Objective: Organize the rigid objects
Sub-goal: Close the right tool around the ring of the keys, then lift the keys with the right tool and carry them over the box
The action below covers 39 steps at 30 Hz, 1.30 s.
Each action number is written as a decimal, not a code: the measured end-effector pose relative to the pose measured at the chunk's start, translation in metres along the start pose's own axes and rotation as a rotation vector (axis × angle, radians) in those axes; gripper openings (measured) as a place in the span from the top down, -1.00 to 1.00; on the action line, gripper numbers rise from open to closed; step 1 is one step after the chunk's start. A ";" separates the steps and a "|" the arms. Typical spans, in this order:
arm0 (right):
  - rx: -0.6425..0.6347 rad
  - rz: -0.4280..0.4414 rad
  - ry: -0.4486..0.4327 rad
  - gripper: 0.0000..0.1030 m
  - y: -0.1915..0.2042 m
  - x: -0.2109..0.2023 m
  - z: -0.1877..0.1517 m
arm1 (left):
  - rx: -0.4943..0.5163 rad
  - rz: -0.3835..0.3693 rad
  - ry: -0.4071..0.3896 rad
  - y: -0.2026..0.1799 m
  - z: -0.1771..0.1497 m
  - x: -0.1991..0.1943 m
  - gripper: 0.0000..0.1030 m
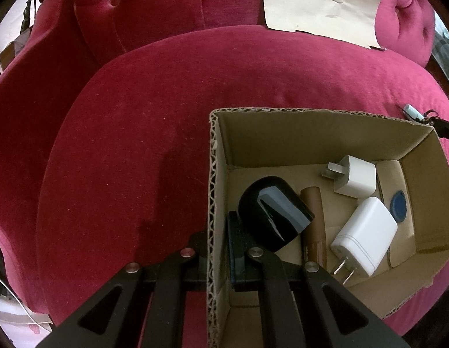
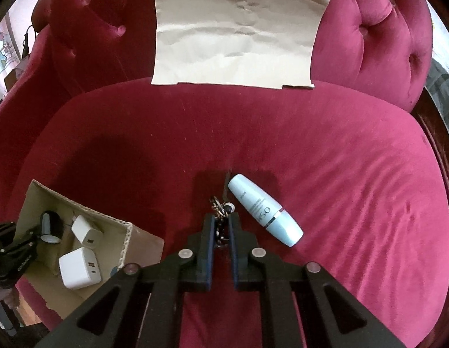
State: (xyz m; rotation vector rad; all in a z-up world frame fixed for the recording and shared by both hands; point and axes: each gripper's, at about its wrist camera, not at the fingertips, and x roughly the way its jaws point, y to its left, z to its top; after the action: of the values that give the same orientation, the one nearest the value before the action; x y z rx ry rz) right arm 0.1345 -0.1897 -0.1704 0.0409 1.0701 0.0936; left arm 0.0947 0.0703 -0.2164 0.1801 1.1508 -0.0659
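Left view: the left gripper [image 1: 218,256] pinched the box [image 1: 212,203] wall, steadying it; chargers lay inside

Right view: the right gripper [image 2: 221,226] clamped the keys [image 2: 220,207], right of the box beside the tube [image 2: 265,210]; next, I judged, carry them boxward

Ahead of your tools lies a crimson velvet sofa seat [image 2: 311,145]. Beyond it rises the button-tufted backrest [image 2: 369,29], with a creased beige paper sheet [image 2: 238,34] leaning against it. Bright light shows at both far edges.
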 end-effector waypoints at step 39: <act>-0.072 0.059 -0.158 0.85 0.037 -0.092 0.016 | -0.009 0.024 0.004 -0.002 -0.001 0.000 0.83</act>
State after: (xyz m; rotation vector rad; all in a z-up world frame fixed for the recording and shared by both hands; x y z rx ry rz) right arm 0.1027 -0.1613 -0.0797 0.0147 0.9070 0.1798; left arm 0.0937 0.0689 -0.2173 0.1862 1.1526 -0.0396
